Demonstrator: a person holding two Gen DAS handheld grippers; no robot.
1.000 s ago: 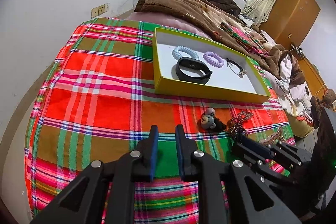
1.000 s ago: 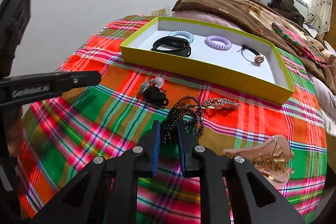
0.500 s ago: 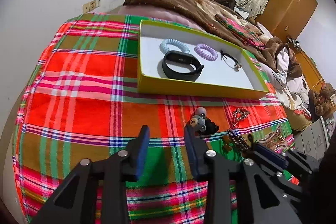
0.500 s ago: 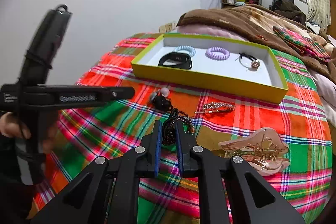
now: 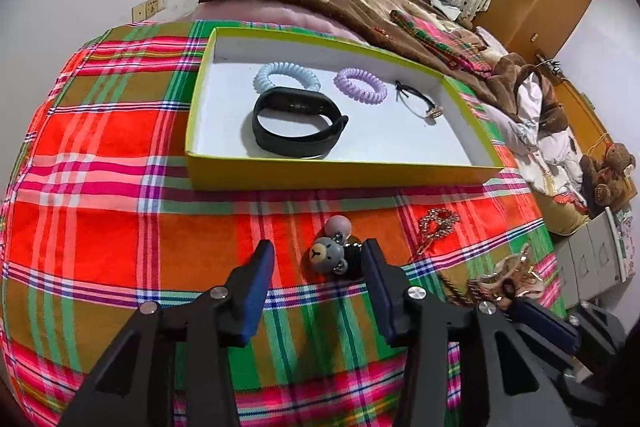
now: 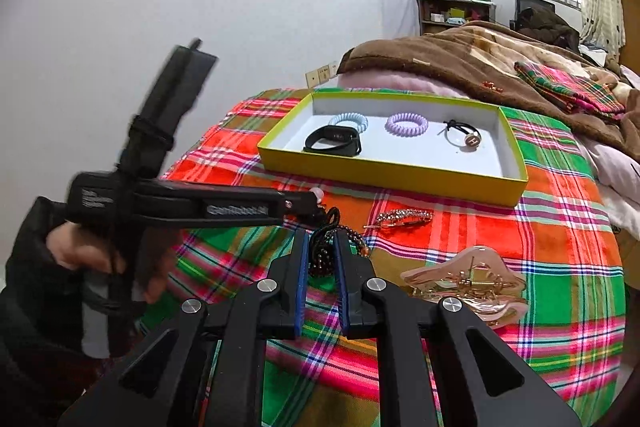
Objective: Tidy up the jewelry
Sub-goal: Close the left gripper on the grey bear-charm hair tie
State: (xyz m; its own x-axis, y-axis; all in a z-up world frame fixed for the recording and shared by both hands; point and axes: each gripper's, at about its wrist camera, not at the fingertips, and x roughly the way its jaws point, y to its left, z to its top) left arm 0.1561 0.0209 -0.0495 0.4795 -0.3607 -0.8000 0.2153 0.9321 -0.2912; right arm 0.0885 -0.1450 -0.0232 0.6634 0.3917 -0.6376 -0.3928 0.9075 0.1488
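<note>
In the left wrist view, the left gripper (image 5: 316, 259) is seen with its jaws opening and nothing grasped, a grey bear-face charm (image 5: 329, 255) lying on the plaid cloth (image 5: 100, 227) just ahead between the fingers (its right finger almost at the charm's black part). In the right wrist view, the right gripper (image 6: 322, 247) is clenched on a dark beaded necklace (image 6: 325, 253), lifted before the yellow-rimmed box (image 6: 392, 177). Blurred lettering is carried on the other gripper's arm and cannot be read with certainty.
</note>
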